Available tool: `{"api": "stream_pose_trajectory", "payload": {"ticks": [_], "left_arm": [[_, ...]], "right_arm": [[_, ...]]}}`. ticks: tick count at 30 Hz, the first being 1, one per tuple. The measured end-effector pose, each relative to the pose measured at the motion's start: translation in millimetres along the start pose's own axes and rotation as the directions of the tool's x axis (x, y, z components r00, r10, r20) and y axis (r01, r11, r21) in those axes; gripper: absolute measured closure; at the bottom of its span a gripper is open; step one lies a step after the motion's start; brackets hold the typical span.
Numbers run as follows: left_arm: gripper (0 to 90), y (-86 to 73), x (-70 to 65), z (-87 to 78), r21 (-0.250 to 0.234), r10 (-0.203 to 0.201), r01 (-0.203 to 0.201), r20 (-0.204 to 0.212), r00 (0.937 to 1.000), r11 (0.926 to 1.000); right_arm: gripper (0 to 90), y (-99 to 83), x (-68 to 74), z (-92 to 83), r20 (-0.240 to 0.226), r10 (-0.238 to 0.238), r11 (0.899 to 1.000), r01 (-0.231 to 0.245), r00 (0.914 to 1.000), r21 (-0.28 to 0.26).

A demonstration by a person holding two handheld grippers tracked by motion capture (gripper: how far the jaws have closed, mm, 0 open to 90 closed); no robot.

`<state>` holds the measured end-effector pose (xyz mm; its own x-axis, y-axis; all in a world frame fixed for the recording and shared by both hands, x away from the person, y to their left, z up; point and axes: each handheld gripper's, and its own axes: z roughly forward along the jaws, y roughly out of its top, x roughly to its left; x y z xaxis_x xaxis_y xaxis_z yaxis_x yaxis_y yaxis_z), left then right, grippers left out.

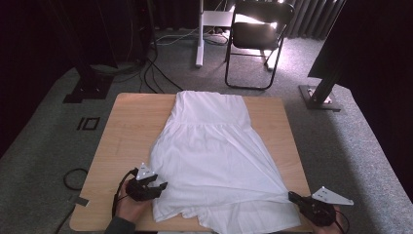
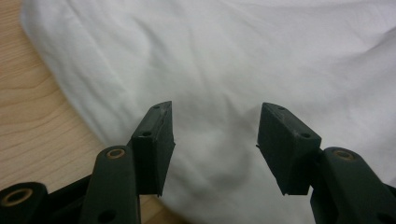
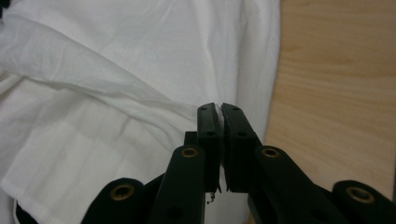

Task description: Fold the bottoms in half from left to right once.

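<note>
On the wooden table a white dress lies spread flat, its narrow top toward the far edge and its wide hem near me. My right gripper is clamped on the cloth at the hem's right corner, pulling a crease taut. My left gripper stands with jaws apart over the dress's left edge, gripping nothing.
</note>
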<state>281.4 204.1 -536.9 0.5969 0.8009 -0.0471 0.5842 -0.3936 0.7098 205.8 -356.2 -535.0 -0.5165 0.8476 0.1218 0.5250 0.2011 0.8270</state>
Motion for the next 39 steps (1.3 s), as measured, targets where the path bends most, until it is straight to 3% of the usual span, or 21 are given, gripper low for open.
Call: {"api": "stream_pose_trajectory", "payload": {"ticks": [1, 3, 6, 9, 14, 23, 28, 31, 34, 39], "left_arm": [[44.8, 0.7, 0.9, -0.8, -0.006, -0.001, 0.001, 0.000, 1.0000, 1.0000], [43.5, 3.1, 3.4, -2.6, -0.017, 0.004, -0.004, -0.012, 0.9999, 0.9998], [41.8, 10.8, 10.7, -5.3, -0.048, 0.004, -0.006, -0.037, 0.9993, 0.9988], [40.8, 23.9, 24.5, -4.2, -0.072, -0.015, 0.011, -0.062, 0.9980, 0.9973], [37.6, 48.6, 51.6, 7.3, -0.082, -0.045, 0.038, -0.095, 0.9944, 0.9959], [35.4, 73.3, 95.0, 34.0, -0.100, -0.151, 0.142, -0.094, 0.9841, 0.9848], [36.3, 77.3, 107.0, 50.1, -0.084, -0.175, 0.168, -0.082, 0.9811, 0.9821], [36.3, 74.9, 116.4, 58.6, -0.087, -0.223, 0.217, -0.066, 0.9725, 0.9722], [36.3, 73.0, 120.5, 62.5, -0.091, -0.258, 0.254, -0.040, 0.9652, 0.9629], [36.7, 72.4, 118.6, 70.8, -0.069, -0.260, 0.260, 0.010, 0.9655, 0.9630]], "right_arm": [[79.2, -1.2, -1.3, 0.0, -0.003, 0.006, 1.000, -0.006, 1.0000, 0.005], [58.4, 0.5, -3.5, 1.3, -0.011, 0.017, 1.000, -0.017, 0.9998, -0.015], [51.3, 10.7, -4.8, 5.0, -0.025, 0.014, 0.999, -0.016, 0.9996, -0.045], [50.6, 31.5, -10.5, 21.6, -0.010, 0.006, 0.999, -0.007, 0.9999, -0.046], [51.6, 63.8, -26.5, 71.3, -0.010, 0.016, 1.000, -0.016, 0.9998, -0.022], [58.8, 113.9, -34.3, 139.1, 0.015, -0.008, 1.000, 0.008, 0.9999, -0.005], [56.6, 136.3, -38.2, 175.9, 0.018, -0.009, 1.000, 0.009, 0.9998, 0.027], [53.4, 149.0, -40.3, 199.2, 0.030, -0.005, 0.999, 0.003, 0.9995, 0.054], [50.3, 158.6, -40.0, 220.3, 0.000, -0.003, 0.998, 0.003, 1.0000, 0.066], [51.0, 163.0, -34.5, 251.9, -0.028, 0.026, 0.990, -0.022, 0.9993, 0.141]]}}
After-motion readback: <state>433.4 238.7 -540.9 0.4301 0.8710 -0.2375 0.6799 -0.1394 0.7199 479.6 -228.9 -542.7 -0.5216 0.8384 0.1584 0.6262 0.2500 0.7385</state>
